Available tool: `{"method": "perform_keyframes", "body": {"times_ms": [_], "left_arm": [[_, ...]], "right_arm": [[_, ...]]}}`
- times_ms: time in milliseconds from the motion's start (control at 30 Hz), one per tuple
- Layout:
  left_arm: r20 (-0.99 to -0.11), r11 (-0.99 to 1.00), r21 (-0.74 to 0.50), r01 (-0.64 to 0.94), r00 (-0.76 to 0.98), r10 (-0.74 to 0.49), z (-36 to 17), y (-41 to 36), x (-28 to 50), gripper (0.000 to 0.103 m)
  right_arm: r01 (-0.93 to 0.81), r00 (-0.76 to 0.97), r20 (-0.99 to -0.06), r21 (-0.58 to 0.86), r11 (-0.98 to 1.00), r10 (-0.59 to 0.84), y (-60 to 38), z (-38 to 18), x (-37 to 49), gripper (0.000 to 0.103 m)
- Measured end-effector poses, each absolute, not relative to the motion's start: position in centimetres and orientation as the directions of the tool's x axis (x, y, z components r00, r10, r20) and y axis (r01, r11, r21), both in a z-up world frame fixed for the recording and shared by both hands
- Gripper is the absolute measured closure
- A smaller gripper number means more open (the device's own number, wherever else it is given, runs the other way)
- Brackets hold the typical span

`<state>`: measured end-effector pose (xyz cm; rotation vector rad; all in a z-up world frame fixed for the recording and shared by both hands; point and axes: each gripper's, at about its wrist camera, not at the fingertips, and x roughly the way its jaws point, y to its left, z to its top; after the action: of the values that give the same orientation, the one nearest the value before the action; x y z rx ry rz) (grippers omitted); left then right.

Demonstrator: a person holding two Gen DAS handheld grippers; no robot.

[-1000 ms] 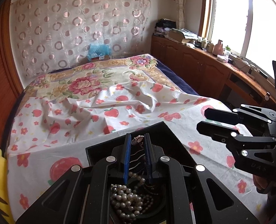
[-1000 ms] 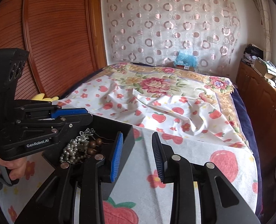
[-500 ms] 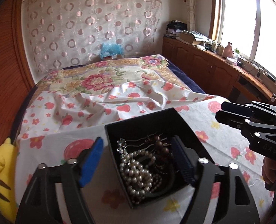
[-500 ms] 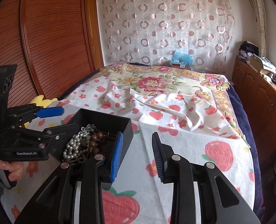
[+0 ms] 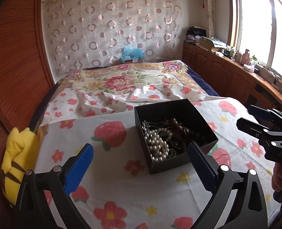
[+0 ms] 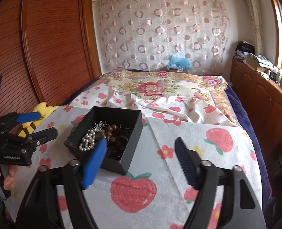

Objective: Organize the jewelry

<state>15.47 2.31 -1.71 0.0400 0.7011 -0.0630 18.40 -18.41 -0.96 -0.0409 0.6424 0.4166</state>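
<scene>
A black open box (image 5: 181,112) sits on the strawberry-print sheet; it also shows in the right wrist view (image 6: 114,114). Inside lie a white pearl necklace (image 5: 158,147), brown wooden beads (image 5: 177,126) and a silvery piece (image 5: 145,124). The pearls (image 6: 88,140) and brown beads (image 6: 112,130) show in the right wrist view too. My left gripper (image 5: 141,164) is wide open and empty, pulled back in front of the box. My right gripper (image 6: 141,162) is wide open and empty, to the box's right.
A yellow plush toy (image 5: 17,152) lies at the bed's left edge by the wooden wardrobe (image 6: 51,38). A wooden cabinet (image 5: 232,76) with clutter runs under the window on the right. A blue bag (image 5: 131,54) sits at the bed's far end.
My left gripper let go of a small ring-like piece over the box, opened wide and drew back and up. My right gripper opened wider. The box stays put.
</scene>
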Motion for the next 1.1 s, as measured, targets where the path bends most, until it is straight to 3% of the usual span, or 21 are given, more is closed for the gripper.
{"method": "perform_keyframes", "body": {"times_ms": [133,200,667,1100], "left_arm": [[-0.638,0.998,0.017,0.056,0.769,-0.032,-1.7,2.1,13.3,0.008],[-0.634,0.999,0.012,0.053,0.772,-0.034,-1.6,2.0,12.3,0.008],[-0.51,1.0,-0.001,-0.008,0.86,0.006,1.5,1.5,4.5,0.008],[-0.467,0.999,0.02,-0.028,0.884,0.035,2.8,1.5,2.4,0.008]], "right_arm": [[-0.363,0.742,-0.574,0.09,0.927,0.346,-19.0,-0.7,16.6,0.005],[-0.352,0.754,-0.565,0.083,0.932,0.335,-19.2,-0.4,15.7,0.003],[-0.34,0.841,-0.424,0.068,0.938,0.336,-20.3,3.1,7.8,0.003],[-0.33,0.855,-0.401,0.066,0.942,0.328,-20.3,3.7,5.8,0.003]]}}
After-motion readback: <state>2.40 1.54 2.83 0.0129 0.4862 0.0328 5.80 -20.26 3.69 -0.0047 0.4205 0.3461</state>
